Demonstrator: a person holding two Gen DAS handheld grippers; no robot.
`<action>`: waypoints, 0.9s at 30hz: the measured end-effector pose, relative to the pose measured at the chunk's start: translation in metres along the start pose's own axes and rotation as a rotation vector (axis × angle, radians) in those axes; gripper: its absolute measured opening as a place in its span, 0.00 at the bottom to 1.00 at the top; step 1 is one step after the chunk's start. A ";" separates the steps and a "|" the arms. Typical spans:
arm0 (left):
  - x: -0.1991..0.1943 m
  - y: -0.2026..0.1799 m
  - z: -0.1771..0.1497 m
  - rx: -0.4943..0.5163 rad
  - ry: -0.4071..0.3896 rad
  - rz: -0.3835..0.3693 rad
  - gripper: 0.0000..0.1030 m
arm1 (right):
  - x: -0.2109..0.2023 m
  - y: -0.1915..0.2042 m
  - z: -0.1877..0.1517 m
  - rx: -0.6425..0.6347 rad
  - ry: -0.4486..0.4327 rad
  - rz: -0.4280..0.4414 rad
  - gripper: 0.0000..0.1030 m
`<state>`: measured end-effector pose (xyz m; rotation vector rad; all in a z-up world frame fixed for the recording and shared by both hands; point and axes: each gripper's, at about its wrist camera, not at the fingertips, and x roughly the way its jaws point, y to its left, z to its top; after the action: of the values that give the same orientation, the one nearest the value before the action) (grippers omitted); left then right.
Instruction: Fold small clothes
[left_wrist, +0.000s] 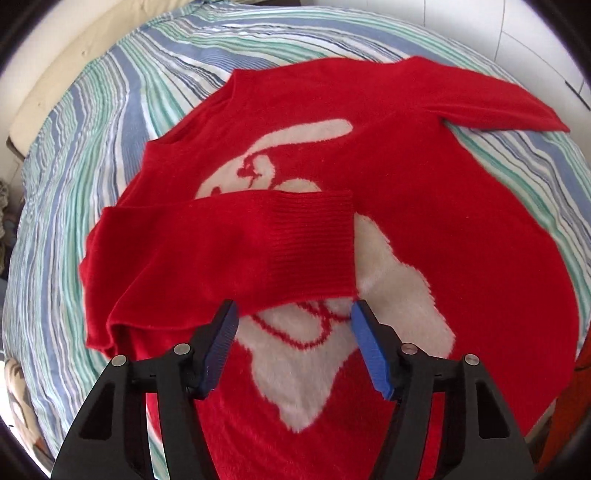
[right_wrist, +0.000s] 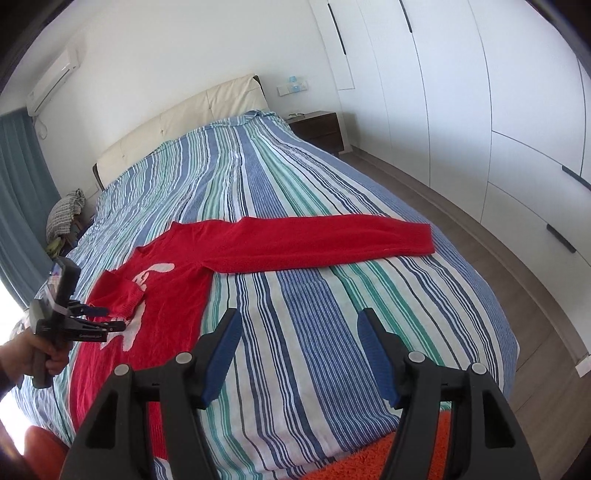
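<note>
Now the red sweater (left_wrist: 424, 206) lies flat on the striped bed (right_wrist: 295, 295), one sleeve (left_wrist: 236, 251) already folded across its chest just beyond the left gripper (left_wrist: 291, 317), whose fingers are spread and empty. The other sleeve (right_wrist: 325, 240) stretches sideways, well ahead of the right gripper (right_wrist: 299, 332), likewise spread and holding nothing. Only the right view shows that sleeve's full length and cuff; the left view shows the folded one close.

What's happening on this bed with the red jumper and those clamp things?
A person is folding a fuzzy red sweater with a white rabbit design on the blue-and-green striped bedspread, holding tongs in each hand. One sleeve is already folded across the chest; the left tongs hang open just above it, holding nothing. The other sleeve still lies stretched out, and the right tongs hover open and empty.
</note>
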<state>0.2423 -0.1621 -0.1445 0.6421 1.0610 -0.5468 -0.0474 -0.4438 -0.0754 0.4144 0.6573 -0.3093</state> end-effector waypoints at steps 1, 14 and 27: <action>0.007 -0.004 0.002 0.024 -0.001 0.008 0.65 | 0.001 0.000 0.000 0.003 0.004 -0.002 0.63; -0.104 0.225 -0.104 -0.866 -0.321 -0.041 0.09 | 0.010 0.000 -0.001 -0.006 0.028 -0.016 0.63; -0.065 0.338 -0.307 -1.368 -0.117 0.231 0.09 | 0.018 0.011 -0.004 -0.049 0.061 -0.028 0.63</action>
<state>0.2600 0.2977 -0.1173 -0.4748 0.9787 0.3850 -0.0312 -0.4350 -0.0870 0.3688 0.7294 -0.3073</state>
